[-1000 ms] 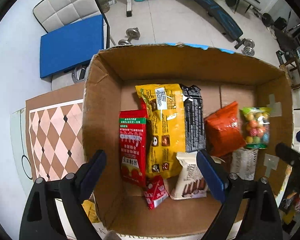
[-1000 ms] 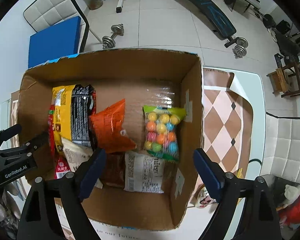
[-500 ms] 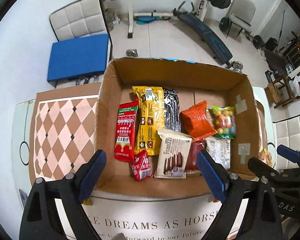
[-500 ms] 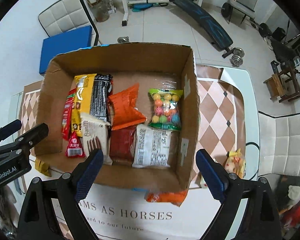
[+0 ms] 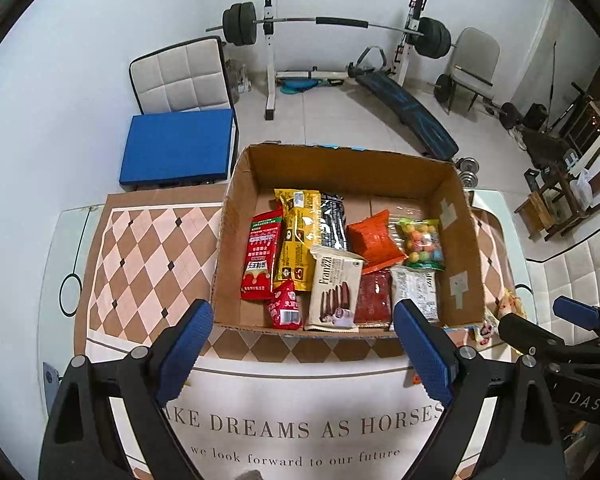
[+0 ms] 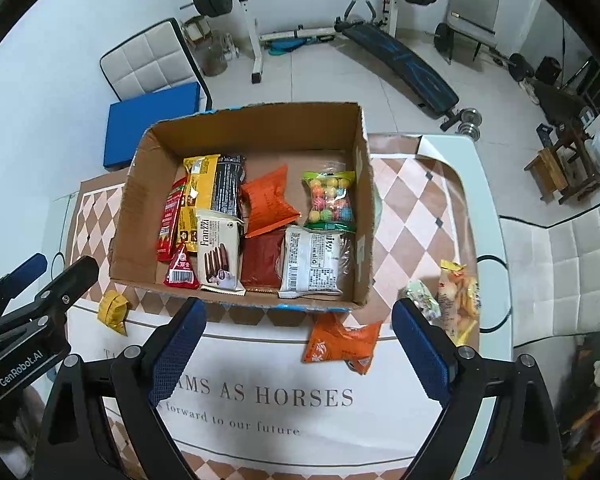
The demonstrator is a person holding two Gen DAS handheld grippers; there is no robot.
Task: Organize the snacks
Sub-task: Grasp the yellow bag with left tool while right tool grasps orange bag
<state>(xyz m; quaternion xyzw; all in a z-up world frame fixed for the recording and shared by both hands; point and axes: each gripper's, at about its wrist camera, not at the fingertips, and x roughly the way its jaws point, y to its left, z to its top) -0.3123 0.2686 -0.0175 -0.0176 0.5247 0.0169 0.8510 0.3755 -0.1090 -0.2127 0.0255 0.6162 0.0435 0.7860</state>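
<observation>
A cardboard box (image 5: 458, 240) (image 6: 140, 184) stands on the table with several snack packs lying side by side in it, among them a white Franzzi wafer pack (image 5: 334, 292) (image 6: 218, 252), an orange bag (image 5: 374, 240) (image 6: 270, 200) and a bag of coloured balls (image 5: 422, 242) (image 6: 330, 200). Loose on the table are an orange packet (image 6: 342, 342), a small yellow packet (image 6: 114, 310) and a yellow-white snack bag (image 6: 458, 294). My left gripper (image 5: 302, 354) and my right gripper (image 6: 298, 350) are both open and empty, held above the table in front of the box.
The table has a diamond-pattern cloth (image 5: 140, 252) with a white printed strip (image 6: 284, 396) at the near edge. A blue-cushioned chair (image 5: 178, 146) stands behind the box. Gym equipment (image 5: 320, 24) stands on the floor beyond. A white padded seat (image 6: 560, 272) is at the right.
Both grippers have pulled back and up from over the box to the near table edge. The box now looks smaller, and the loose packets on the table have come into view.
</observation>
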